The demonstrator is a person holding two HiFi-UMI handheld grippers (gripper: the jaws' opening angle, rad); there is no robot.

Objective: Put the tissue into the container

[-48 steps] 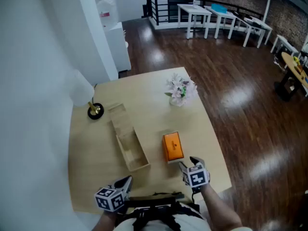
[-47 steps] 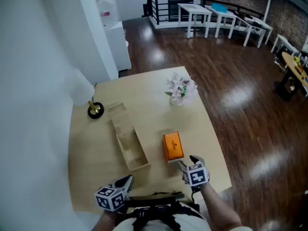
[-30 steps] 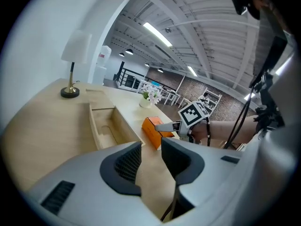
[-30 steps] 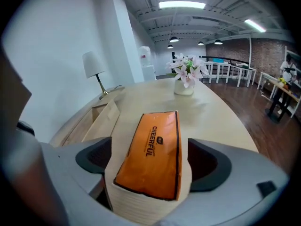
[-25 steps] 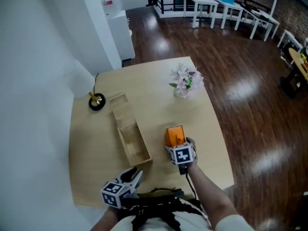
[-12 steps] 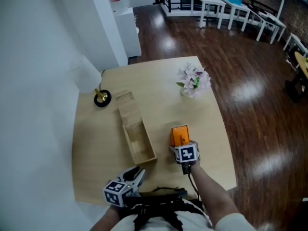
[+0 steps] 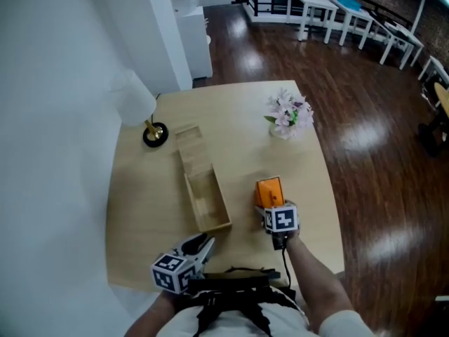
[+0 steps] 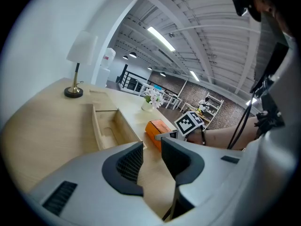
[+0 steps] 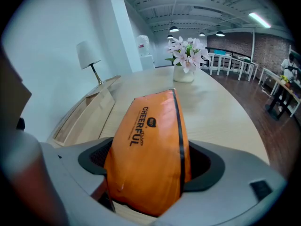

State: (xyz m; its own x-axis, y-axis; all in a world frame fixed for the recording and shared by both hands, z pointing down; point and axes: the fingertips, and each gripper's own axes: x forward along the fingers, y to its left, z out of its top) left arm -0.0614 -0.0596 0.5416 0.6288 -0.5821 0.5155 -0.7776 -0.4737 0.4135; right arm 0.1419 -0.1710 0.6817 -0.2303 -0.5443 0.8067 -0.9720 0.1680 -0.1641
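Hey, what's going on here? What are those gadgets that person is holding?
A person works at a wooden table with a handheld gripper in each hand. The right gripper has its jaws closed on an orange tissue pack, which sits just right of a long open wooden box that looks empty. The left gripper is open near the table's front edge, holding nothing.

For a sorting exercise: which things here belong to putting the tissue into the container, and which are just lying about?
Belong to the job:
- tissue pack, orange, between the right tool's jaws
- container, open wooden box
- right tool, shut on the pack

Just lying about:
- lamp
- flowers
- left tool, open and empty
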